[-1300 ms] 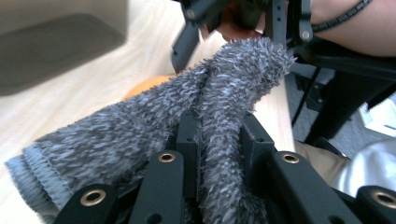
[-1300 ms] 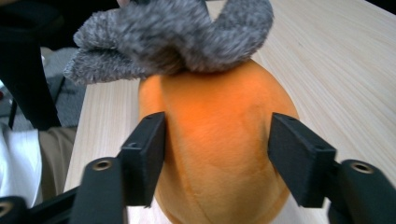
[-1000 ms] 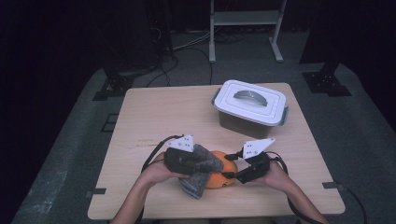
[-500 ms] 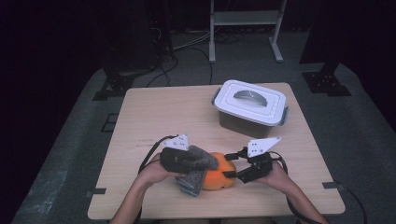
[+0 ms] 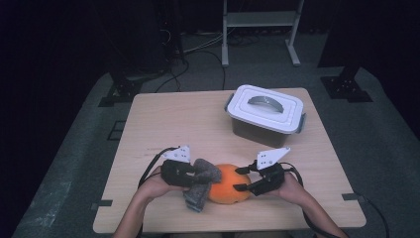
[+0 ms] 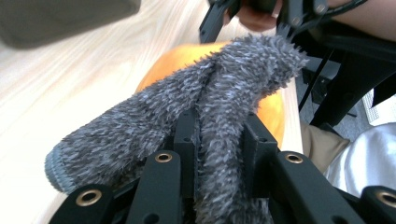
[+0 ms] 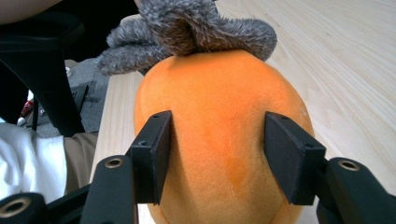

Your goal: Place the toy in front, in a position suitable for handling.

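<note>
High view: the left tongs point(image 5: 198, 174) are clenched on a fuzzy grey sock point(image 5: 200, 184), which drapes against the orange plush ball point(image 5: 228, 183) lying on the desk point(image 5: 173, 119) between the two tongs. In the right gripper view, the right tongs point(image 7: 219, 154) have just been closing, and their pads press both sides of the ball.

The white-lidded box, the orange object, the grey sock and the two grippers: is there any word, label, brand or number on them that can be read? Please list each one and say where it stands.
No readable text on anything here.
white-lidded box: plain lid and handle, no label.
orange object: bare surface, no print.
grey sock: no tag showing.
left gripper and right gripper: no markings.
</note>
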`<action>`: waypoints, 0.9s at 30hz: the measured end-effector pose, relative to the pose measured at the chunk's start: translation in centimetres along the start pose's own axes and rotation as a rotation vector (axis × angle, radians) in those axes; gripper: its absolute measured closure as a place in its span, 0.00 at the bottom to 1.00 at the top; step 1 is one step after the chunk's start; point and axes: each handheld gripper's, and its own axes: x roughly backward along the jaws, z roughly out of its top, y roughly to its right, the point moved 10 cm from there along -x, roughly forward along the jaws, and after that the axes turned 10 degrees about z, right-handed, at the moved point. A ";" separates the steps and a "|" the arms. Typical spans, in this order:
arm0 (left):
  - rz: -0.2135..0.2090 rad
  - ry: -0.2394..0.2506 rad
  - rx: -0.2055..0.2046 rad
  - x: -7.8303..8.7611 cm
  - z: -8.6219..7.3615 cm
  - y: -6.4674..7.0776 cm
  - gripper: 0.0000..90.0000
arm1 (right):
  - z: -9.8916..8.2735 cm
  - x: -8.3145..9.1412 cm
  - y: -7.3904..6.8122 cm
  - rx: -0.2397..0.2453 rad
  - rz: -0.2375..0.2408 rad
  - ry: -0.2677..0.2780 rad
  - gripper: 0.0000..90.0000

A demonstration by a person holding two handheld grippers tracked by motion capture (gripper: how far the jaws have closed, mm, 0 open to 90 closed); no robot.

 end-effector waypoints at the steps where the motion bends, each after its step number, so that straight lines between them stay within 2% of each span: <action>1: 0.001 -0.002 0.000 0.1 -0.1 0.0 0.79 | 0.0 -0.1 -0.1 0.005 0.003 -0.001 0.47; 4: 0.000 0.001 0.001 0.2 0.0 0.1 0.79 | 0.2 -0.4 -0.4 0.026 0.003 -0.011 0.46; 6: -0.004 0.011 -0.010 0.1 0.6 0.4 0.79 | 0.3 -0.6 -0.5 0.038 0.002 -0.018 0.46; 11: -0.016 0.021 -0.037 -0.4 1.9 1.0 0.79 | 0.1 -0.6 -0.7 0.031 0.003 -0.015 0.46; 14: -0.018 -0.016 -0.036 -1.1 1.2 1.2 0.80 | 0.0 -0.6 -0.8 0.025 0.007 -0.017 0.43; 18: -0.021 -0.016 -0.034 -0.9 0.5 1.6 0.80 | 0.3 -0.3 -1.1 0.047 0.014 -0.033 0.38; 22: -0.037 -0.013 -0.021 -0.7 -0.2 1.7 0.80 | 0.8 0.6 -0.4 0.008 -0.011 -0.029 0.33; 24: -0.047 -0.005 -0.013 -0.7 -0.4 1.9 0.80 | 0.2 0.5 -0.4 -0.037 0.007 -0.048 0.30; 27: -0.054 -0.006 -0.013 -0.9 -0.7 2.0 0.80 | -0.4 -0.2 -0.4 -0.074 0.034 -0.063 0.28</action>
